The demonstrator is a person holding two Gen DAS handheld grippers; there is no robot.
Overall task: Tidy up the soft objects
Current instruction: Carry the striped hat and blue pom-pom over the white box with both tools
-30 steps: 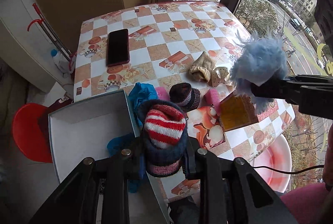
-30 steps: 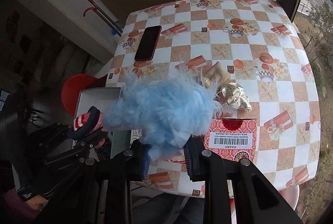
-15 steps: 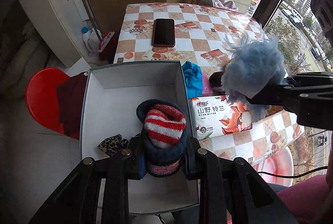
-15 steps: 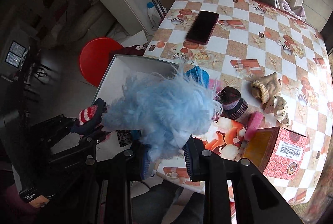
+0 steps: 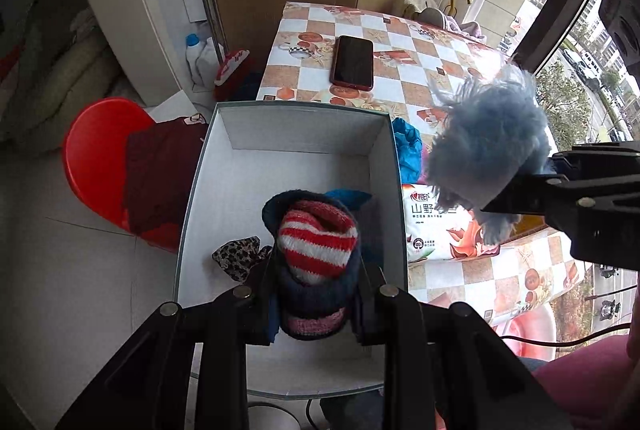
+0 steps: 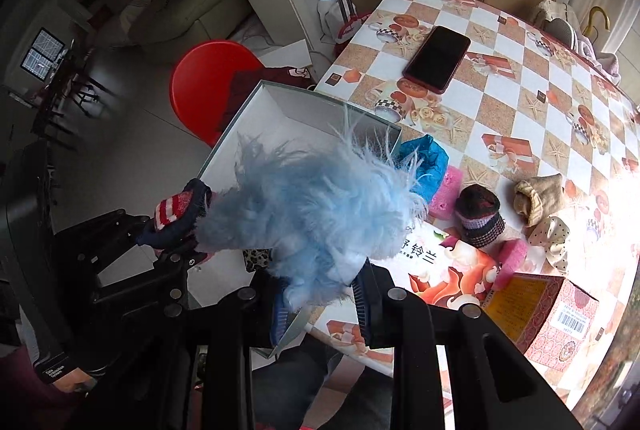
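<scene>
My left gripper (image 5: 316,294) is shut on a rolled knit sock (image 5: 316,242), red-and-white striped with a dark blue cuff, held above the open white box (image 5: 280,166); it also shows in the right wrist view (image 6: 176,210). My right gripper (image 6: 324,294) is shut on a fluffy light-blue ball (image 6: 316,206), which hangs over the box's right wall and the table edge (image 5: 488,146). A leopard-print piece (image 5: 240,254) and a blue cloth (image 5: 348,196) lie inside the box.
On the checkered table (image 6: 520,90) lie a phone (image 6: 436,58), a blue cloth (image 6: 424,158), pink sponges (image 6: 448,190), a dark rolled sock (image 6: 480,218), a beige sock (image 6: 540,198), a dotted scrunchie (image 6: 556,238), a tissue pack (image 6: 452,270) and a red carton (image 6: 552,314). A red stool (image 5: 100,158) stands left of the box.
Both grippers have swung left from over the table to over the white box, each still holding its soft item. The striped sock now hangs inside the box's outline.
</scene>
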